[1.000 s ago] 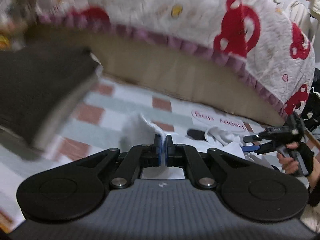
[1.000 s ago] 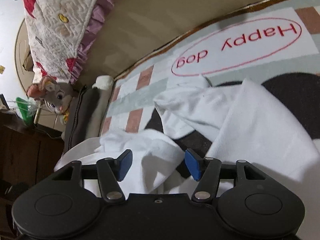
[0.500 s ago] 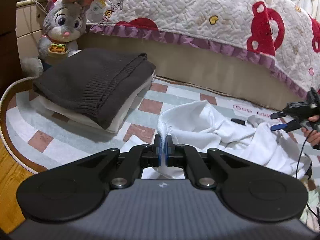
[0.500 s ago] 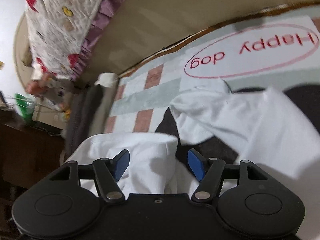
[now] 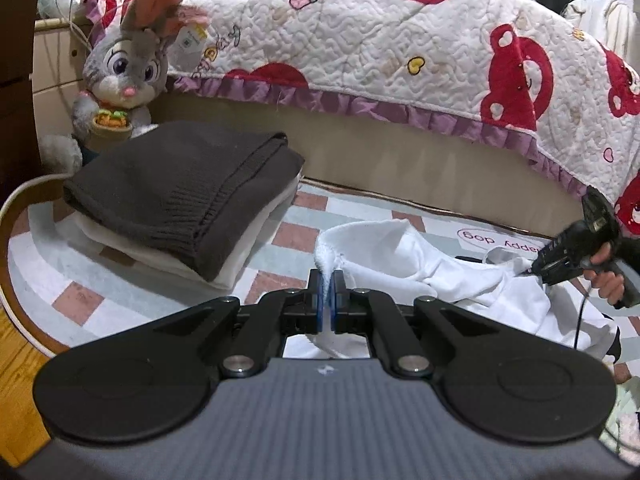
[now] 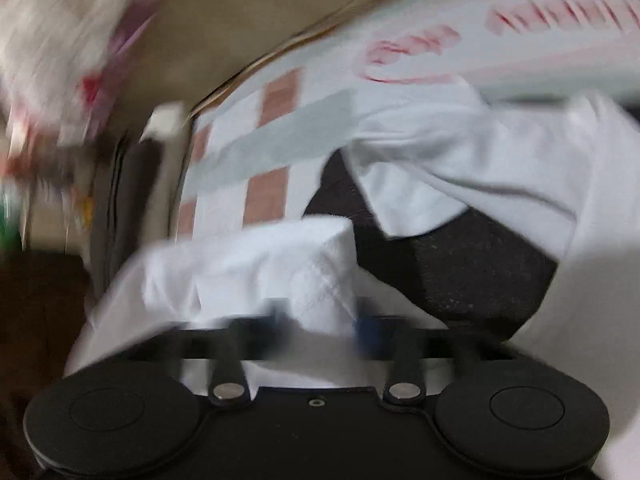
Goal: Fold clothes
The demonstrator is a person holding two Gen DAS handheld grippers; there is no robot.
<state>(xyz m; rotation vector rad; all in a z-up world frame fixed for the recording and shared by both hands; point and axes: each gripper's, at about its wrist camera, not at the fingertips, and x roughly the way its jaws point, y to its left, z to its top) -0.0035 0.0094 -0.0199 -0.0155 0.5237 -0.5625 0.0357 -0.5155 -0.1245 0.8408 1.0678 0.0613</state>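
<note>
Left tongs (image 5: 327,294) clamped white garment (image 5: 400,256) hem at 12; right tongs (image 6: 320,326) blurred, state unclear. Best kept hem taut.

A checked rug (image 5: 308,200) in grey, white and pink covers the floor, with a brown rim and bare wood flooring (image 5: 16,360) at lower left. A bed (image 5: 400,156) with a beige side runs across the upper frame under a quilt (image 5: 360,32) with red bears and a purple frill. A plush rabbit (image 5: 128,68) sits at upper left beside a dark cabinet (image 5: 16,60).
</note>
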